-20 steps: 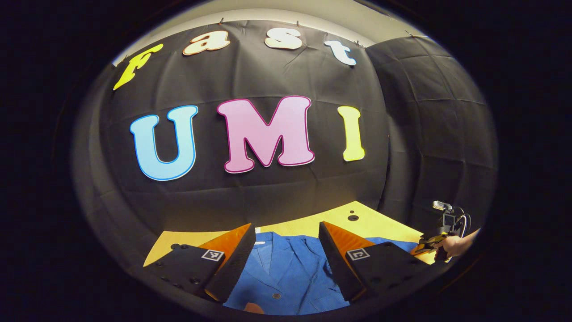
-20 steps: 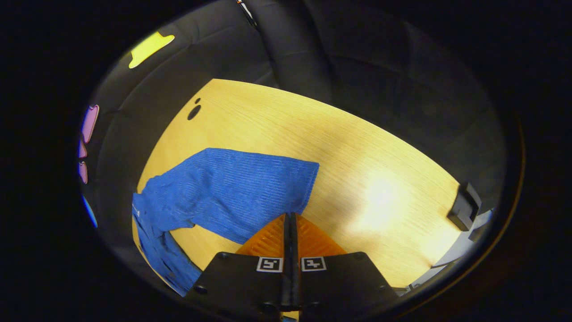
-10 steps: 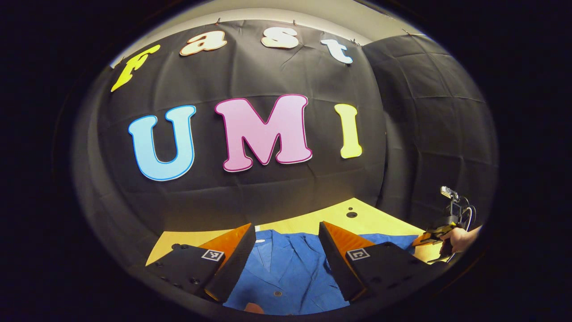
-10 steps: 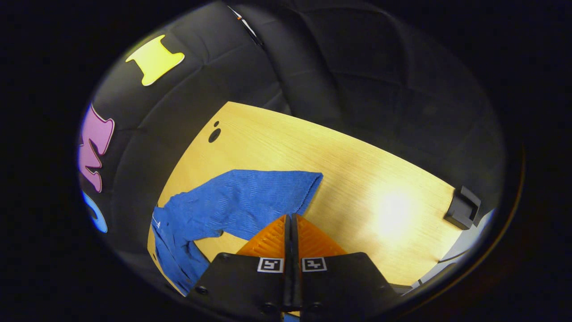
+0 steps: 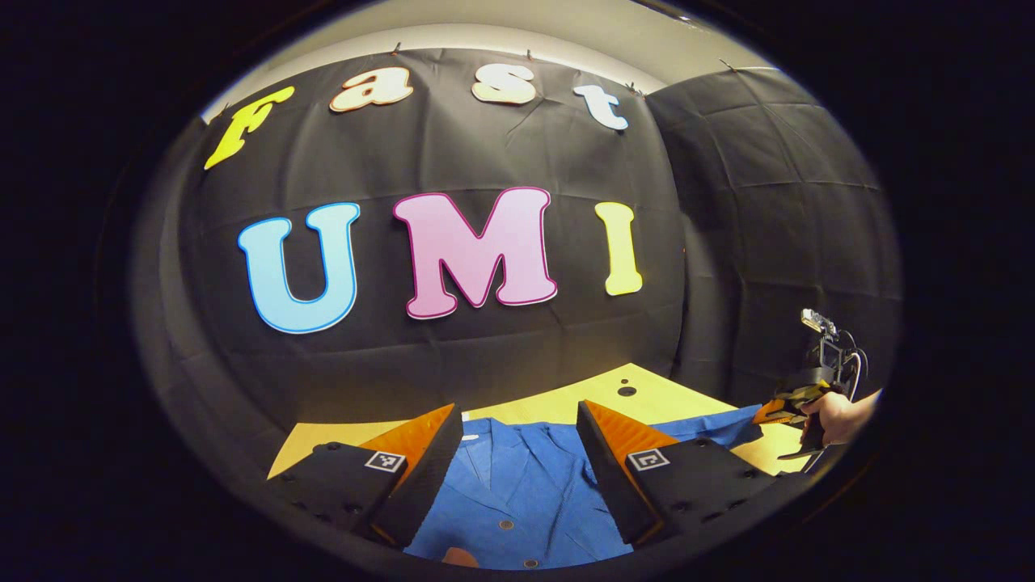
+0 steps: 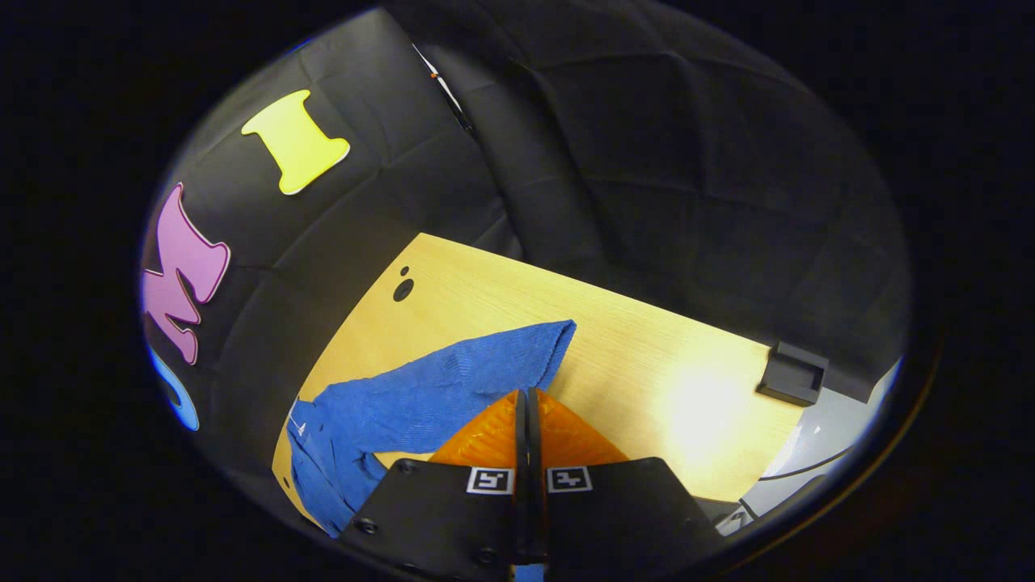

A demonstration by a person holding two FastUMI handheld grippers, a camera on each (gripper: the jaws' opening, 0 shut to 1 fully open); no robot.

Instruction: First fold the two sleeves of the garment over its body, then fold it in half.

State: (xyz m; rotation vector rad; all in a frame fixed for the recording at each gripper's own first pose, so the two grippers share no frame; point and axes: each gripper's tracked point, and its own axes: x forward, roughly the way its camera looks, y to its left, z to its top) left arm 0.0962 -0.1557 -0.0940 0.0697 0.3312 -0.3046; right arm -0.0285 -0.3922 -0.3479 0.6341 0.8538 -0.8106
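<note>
Sleeve [image 6: 453, 388] lifted higher off table [image 6: 647, 339], black block [image 6: 794, 373] at edge

Each gripper is a black, wedge-shaped body carrying two long triangular fingers with ribbed inner faces. On the left gripper [image 5: 517, 477], a small square black-and-white marker sits on top of each finger block, and round screw holes dot the left block's upper face. The right gripper [image 6: 526, 440] carries the same pair of square markers side by side, with dark screws near its lower corners. Seen from across the table, it has a small camera on top, with thin dark cables looping behind. A bare hand [image 5: 837, 414] grips its handle.
</note>
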